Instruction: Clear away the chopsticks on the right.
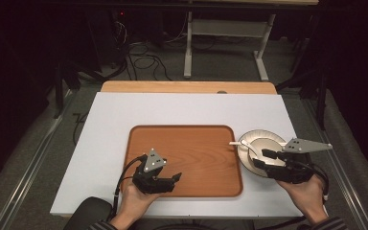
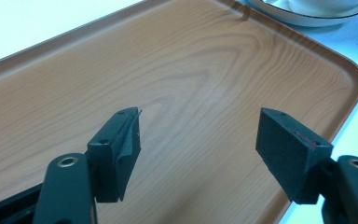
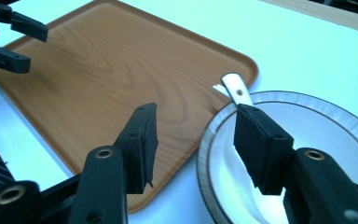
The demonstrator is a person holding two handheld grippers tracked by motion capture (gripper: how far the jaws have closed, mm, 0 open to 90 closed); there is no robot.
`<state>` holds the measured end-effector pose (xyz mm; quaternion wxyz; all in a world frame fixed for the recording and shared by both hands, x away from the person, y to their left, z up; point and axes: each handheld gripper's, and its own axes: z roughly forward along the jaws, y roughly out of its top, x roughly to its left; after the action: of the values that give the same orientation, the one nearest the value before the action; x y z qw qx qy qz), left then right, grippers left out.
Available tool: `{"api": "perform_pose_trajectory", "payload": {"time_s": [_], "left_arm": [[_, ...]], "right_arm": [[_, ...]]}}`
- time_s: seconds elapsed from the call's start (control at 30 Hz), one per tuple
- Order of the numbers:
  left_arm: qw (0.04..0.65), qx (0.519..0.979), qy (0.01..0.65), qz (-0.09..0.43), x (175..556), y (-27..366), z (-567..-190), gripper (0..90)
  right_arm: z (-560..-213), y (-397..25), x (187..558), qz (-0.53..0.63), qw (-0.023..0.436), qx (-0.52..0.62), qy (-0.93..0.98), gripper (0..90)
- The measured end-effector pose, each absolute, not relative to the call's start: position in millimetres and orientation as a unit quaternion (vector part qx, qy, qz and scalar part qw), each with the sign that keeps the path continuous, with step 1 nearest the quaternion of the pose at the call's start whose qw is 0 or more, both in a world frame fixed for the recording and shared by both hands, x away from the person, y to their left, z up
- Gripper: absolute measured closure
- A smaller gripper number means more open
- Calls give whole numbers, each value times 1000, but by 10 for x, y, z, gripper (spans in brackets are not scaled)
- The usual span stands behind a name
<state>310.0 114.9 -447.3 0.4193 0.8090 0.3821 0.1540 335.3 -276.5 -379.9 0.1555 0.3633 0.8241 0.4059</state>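
Two tools are hovering over a white worktop [image 1: 110, 143], one in each of the person's hands. The worktop's surface is looking smooth and matt, with a strip of pale wood showing along its far edge. A rectangular tray [image 1: 187, 139] with rounded corners and a low raised rim is lying in the middle; its wood-grain finish is showing swirling bands in the left gripper view [image 2: 182, 60]. The left tool [image 1: 175, 179] is sitting over the tray's near left corner, its two black padded jaws standing well apart with nothing between them [image 2: 198, 140]. Just beside the tray's right edge, a round white plate [image 1: 254, 141] with a thin dark line around its fluted rim is resting on the worktop. A white spoon [image 1: 242, 143] is lying in it, its handle sticking out over the plate's left rim towards the tray [image 3: 237, 88]. The right tool [image 1: 263, 159] is hanging over the plate's near part, jaws spread and gripping nothing [image 3: 193, 140]; one jaw is covering much of the spoon, so the bowl of it is hard to make out. The plate is being cut off at the right gripper view's lower edge. Beyond the worktop, the floor is lying in darkness, with cables and a pale frame dimly showing.
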Motion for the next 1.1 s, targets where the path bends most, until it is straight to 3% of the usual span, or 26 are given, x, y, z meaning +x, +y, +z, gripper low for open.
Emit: {"api": "perform_pose_trajectory", "payload": {"time_s": [0.37,1.1], "left_arm": [[420,808,383,155,3105,1156,-4469,312],[427,802,391,149,3133,1172,-4454,315]], "right_arm": [[-3669,-2961,3456,385,185,371,825,545],[-3601,-3289,3786,346,199,408,821,643]]}}
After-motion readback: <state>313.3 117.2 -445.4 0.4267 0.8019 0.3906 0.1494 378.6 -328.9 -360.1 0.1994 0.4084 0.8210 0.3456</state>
